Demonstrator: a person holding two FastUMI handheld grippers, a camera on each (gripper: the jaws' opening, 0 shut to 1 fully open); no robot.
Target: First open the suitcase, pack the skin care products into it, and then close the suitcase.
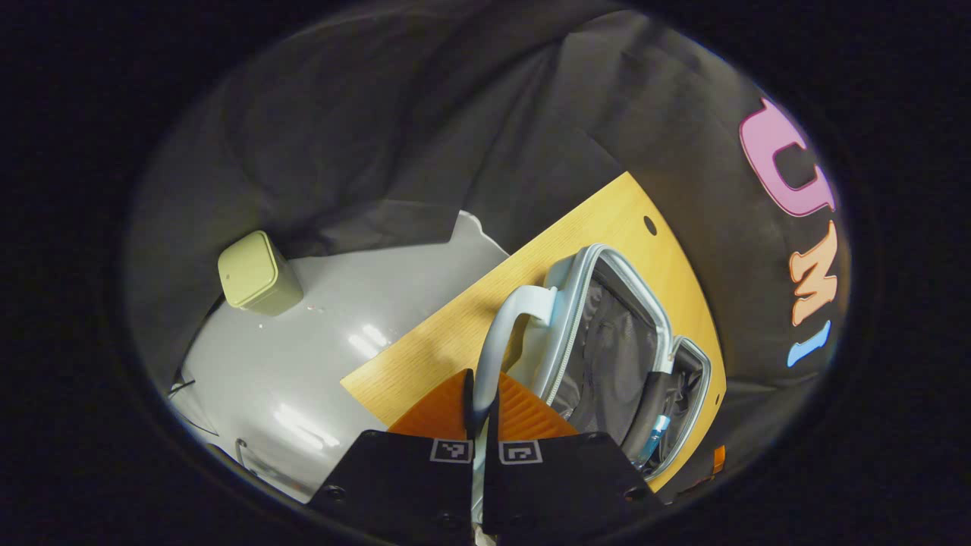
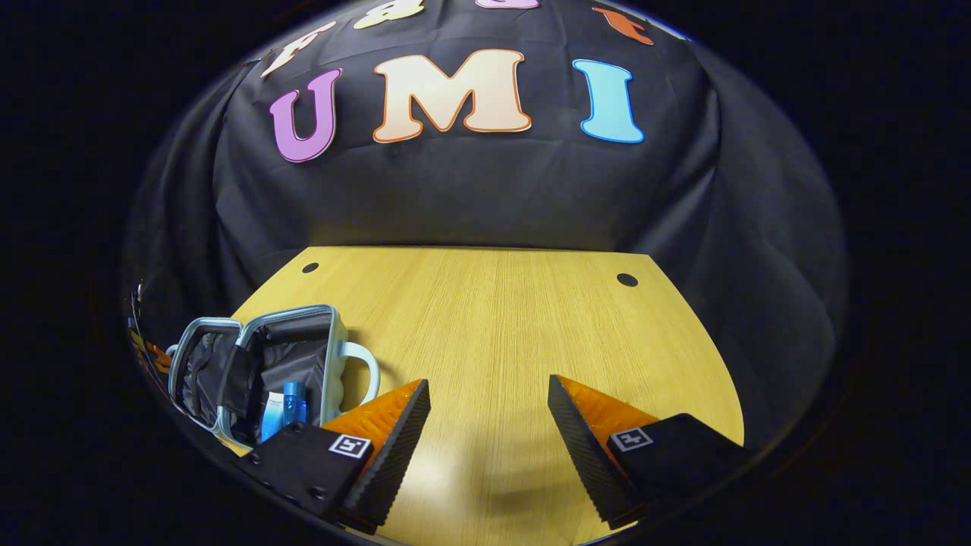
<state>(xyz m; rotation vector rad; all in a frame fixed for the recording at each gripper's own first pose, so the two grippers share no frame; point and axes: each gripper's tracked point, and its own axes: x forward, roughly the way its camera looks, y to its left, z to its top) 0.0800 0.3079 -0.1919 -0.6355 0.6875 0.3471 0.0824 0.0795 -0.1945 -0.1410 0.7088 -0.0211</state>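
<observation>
A pale blue suitcase (image 1: 607, 349) lies open on the wooden table (image 1: 607, 220), its dark mesh lining showing. My left gripper (image 1: 483, 402) is shut on the suitcase's pale carry handle (image 1: 516, 311), which runs down between the fingers. A blue skin care bottle (image 1: 658, 431) lies inside the case. In the right gripper view the suitcase (image 2: 288, 341) sits at the table's left edge with blue skin care products (image 2: 292, 402) in it and a free handle (image 2: 368, 371) facing me. My right gripper (image 2: 487, 387) hovers open over bare table (image 2: 493, 303), holding nothing.
A pale green lidded bin (image 1: 254, 273) stands on the grey floor (image 1: 341, 334) beyond the table's edge. Two small round holes (image 2: 626, 279) mark the table's far corners. Black cloth hangs behind the table.
</observation>
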